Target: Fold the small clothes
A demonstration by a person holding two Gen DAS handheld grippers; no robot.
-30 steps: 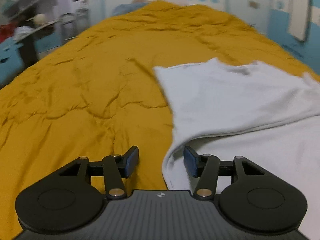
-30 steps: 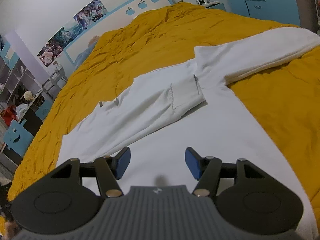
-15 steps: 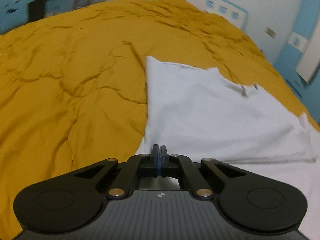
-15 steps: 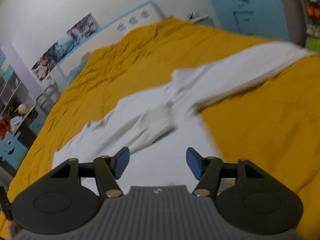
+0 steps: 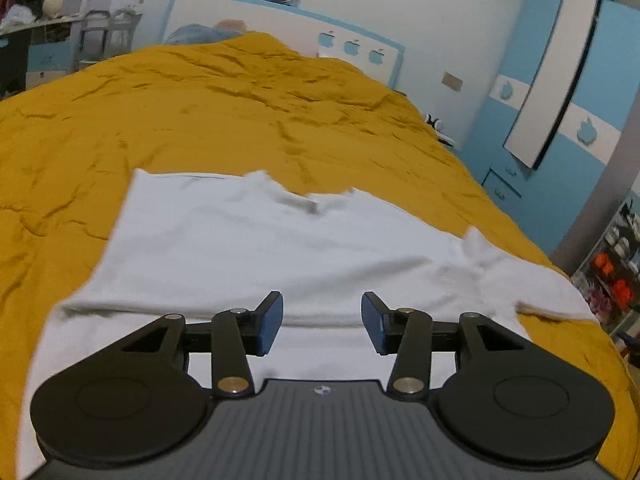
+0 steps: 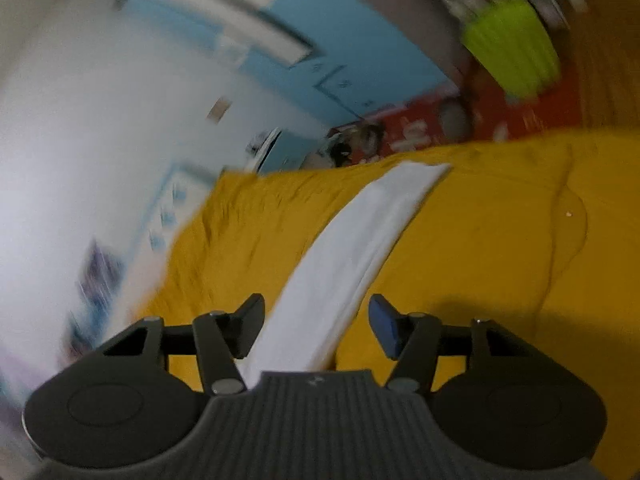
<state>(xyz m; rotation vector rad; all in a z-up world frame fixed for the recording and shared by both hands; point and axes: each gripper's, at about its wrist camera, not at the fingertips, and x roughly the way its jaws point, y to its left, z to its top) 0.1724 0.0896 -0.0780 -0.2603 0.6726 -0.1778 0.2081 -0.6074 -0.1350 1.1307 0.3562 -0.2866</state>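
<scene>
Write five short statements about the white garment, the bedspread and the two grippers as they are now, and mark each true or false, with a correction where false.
1. The white garment lies on a mustard-yellow bedspread. True.
2. The left gripper is clamped shut on the cloth. False: its jaws stand apart, have just been opening, and hold nothing.
3. The right wrist view shows a long white sleeve stretched out across the bedspread. True.
4. The right gripper is pinching the sleeve. False: its jaws are open, with the sleeve running beneath the gap, not pressed.
5. The bedspread is blue. False: it is yellow; the wardrobe is blue.
</scene>
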